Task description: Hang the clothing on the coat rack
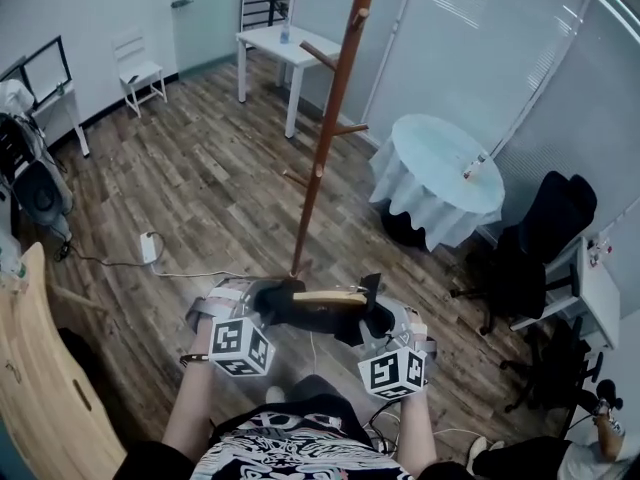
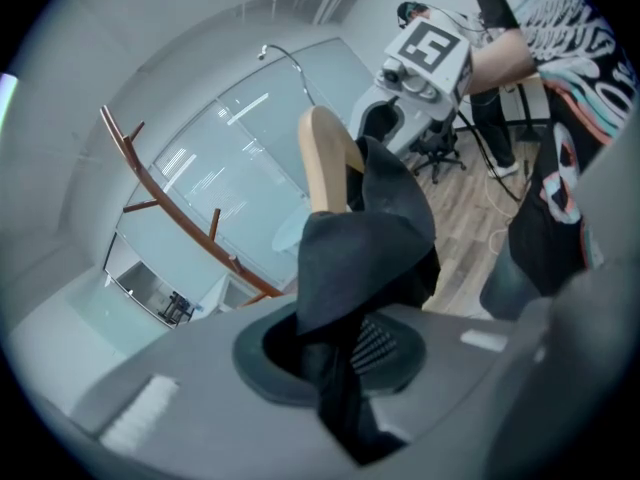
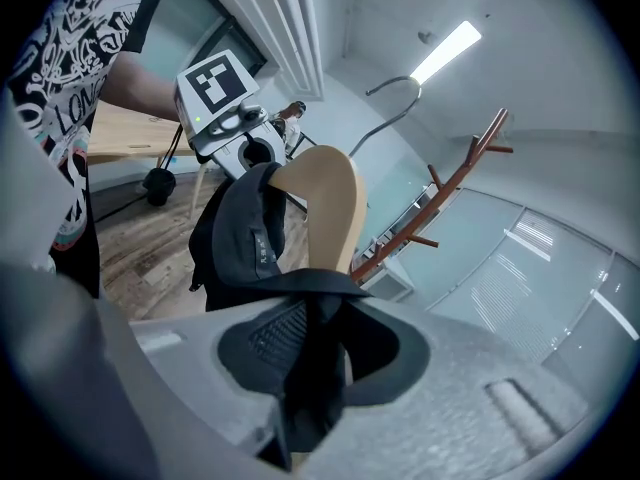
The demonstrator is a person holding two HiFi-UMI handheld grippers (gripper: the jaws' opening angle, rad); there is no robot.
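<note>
A dark garment [image 1: 300,313] on a wooden hanger [image 1: 330,297] is stretched between my two grippers, low in front of me. My left gripper [image 1: 262,306] is shut on the garment's left end, where dark cloth [image 2: 350,268] fills the jaws [image 2: 345,353]. My right gripper [image 1: 378,320] is shut on the other end, with cloth [image 3: 245,238] and the hanger's arm [image 3: 325,203] running down into its jaws [image 3: 310,353]. The hanger's metal hook [image 3: 395,98] points up. The brown coat rack [image 1: 330,118] stands upright on the floor just beyond the garment, pegs bare.
A round table with a white cloth [image 1: 440,173] stands right of the rack, and black office chairs [image 1: 540,238] further right. A white desk [image 1: 280,48] and chair [image 1: 140,68] are at the back. A wooden board [image 1: 40,368] leans at my left. Cables [image 1: 150,253] lie on the floor.
</note>
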